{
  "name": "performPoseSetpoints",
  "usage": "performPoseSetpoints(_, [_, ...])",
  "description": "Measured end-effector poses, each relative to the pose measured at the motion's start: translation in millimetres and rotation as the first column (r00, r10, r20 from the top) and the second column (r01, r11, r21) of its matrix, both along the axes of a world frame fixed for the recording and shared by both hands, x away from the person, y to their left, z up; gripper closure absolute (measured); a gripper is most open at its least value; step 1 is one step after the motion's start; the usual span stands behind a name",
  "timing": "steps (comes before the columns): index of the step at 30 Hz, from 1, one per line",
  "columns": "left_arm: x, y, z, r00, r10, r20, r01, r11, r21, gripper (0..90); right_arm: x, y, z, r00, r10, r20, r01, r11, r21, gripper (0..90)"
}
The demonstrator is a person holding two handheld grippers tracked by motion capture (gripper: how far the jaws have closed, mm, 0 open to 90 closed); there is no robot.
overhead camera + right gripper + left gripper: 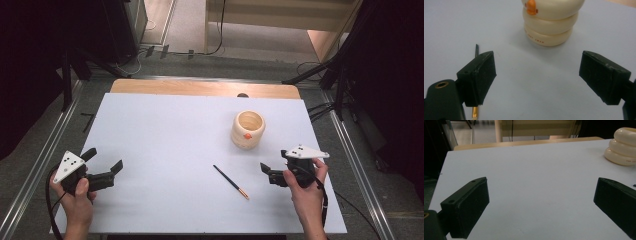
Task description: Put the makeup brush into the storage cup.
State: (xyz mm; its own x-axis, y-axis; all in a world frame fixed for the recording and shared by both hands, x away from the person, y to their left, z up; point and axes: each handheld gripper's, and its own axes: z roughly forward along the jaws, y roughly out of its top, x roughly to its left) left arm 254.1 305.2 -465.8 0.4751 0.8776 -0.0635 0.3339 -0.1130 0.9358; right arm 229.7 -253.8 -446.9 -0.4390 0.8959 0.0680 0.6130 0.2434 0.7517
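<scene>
Just left of the right gripper (266, 172), its jaws apart and empty, the brush (231, 182) lies slantwise, nearer than the left gripper (111, 167).

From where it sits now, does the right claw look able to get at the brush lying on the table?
Probably yes. The right claw is open with nothing between its jaws, and the brush lies on bare table just beside it, apart from the cup.

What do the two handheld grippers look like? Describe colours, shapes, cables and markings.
Each gripper, left gripper and right gripper, has a black body with two blocky black jaws. On top sits a pale grey three-cornered plate dotted with small dark marks. A black cable trails from each. The person's forearms are bare; no sleeves reach into the high view.
</scene>
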Motion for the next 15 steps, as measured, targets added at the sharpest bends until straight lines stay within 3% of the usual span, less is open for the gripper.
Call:
performPoseSetpoints(3, [-0.1, -0.5, 0.8, 1.0000, -0.002, 0.001, 0.002, 0.9999, 0.010, 0.5, 5.7, 13.2, 2.7, 0.9985, 0.039, -0.040, -0.040, 0.999, -0.028, 14.8])
performPoseSetpoints(6, [0.2, -0.8, 1.1, 1.0000, -0.002, 0.001, 0.002, 0.9999, 0.010, 0.5, 8.6, 20.7, 3.4, 0.9964, 0.055, -0.064, -0.058, 0.997, -0.049, 15.1])
performPoseSetpoints(7, [0.6, -0.9, 1.4, 1.0000, -0.005, 0.002, 0.005, 0.9999, 0.011, 0.5, 11.9, 29.0, 3.3, 0.9932, 0.062, -0.099, -0.070, 0.994, -0.079, 17.3])
performPoseSetpoints(9, [0.7, -0.9, 1.5, 1.0000, -0.005, 0.001, 0.005, 0.9999, 0.013, 0.5, 13.6, 32.8, 3.0, 0.9913, 0.063, -0.115, -0.074, 0.994, -0.087, 18.9])
performPoseSetpoints(12, [1.2, -1.2, 1.8, 1.0000, -0.004, 0.004, 0.004, 0.9999, 0.014, 0.5, 18.1, 45.6, 1.9, 0.9848, 0.082, -0.153, -0.098, 0.990, -0.100, 29.0])
performPoseSetpoints(14, [1.1, -1.3, 2.4, 1.0000, 0.002, 0.008, -0.002, 0.9999, 0.015, 0.5, 18.9, 48.6, 1.3, 0.9839, 0.079, -0.160, -0.097, 0.989, -0.111, 30.5])
performPoseSetpoints(15, [1.0, -1.5, 2.8, 0.9999, 0.003, 0.011, -0.003, 0.9999, 0.014, 0.5, 20.3, 54.3, -1.2, 0.9815, 0.071, -0.177, -0.096, 0.986, -0.135, 33.7])
